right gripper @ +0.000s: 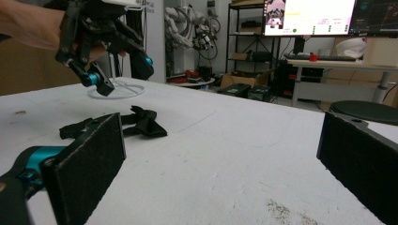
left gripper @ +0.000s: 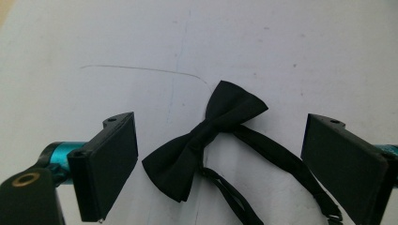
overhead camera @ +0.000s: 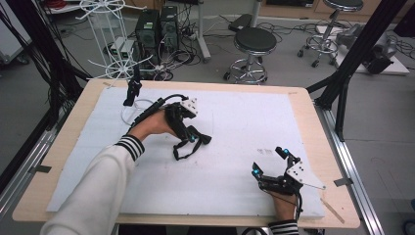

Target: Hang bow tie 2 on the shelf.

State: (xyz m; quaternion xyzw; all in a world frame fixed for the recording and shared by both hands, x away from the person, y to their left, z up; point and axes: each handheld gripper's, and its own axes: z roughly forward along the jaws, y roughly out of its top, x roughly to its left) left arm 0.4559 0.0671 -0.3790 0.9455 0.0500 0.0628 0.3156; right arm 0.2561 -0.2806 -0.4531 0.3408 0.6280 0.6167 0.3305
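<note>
A white sheet (overhead camera: 235,122) covers the wooden tabletop (overhead camera: 313,127). The left claw (overhead camera: 193,137) hovers wide open over the black bow tie (left gripper: 202,140); the right claw (overhead camera: 268,161), near right, gapes empty. Stools (overhead camera: 254,41) stand far behind.

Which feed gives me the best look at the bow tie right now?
The left gripper view: the bow tie lies whole between the open jaws, strap visible. The high view partly hides it under the left hand-held gripper; the right gripper view shows it far and low.

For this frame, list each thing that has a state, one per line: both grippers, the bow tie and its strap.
left gripper: open, above the bow tie
right gripper: open, holding nothing
bow tie: flat on the white mat, ungripped
strap: loose on the mat, attached to the bow tie
</note>
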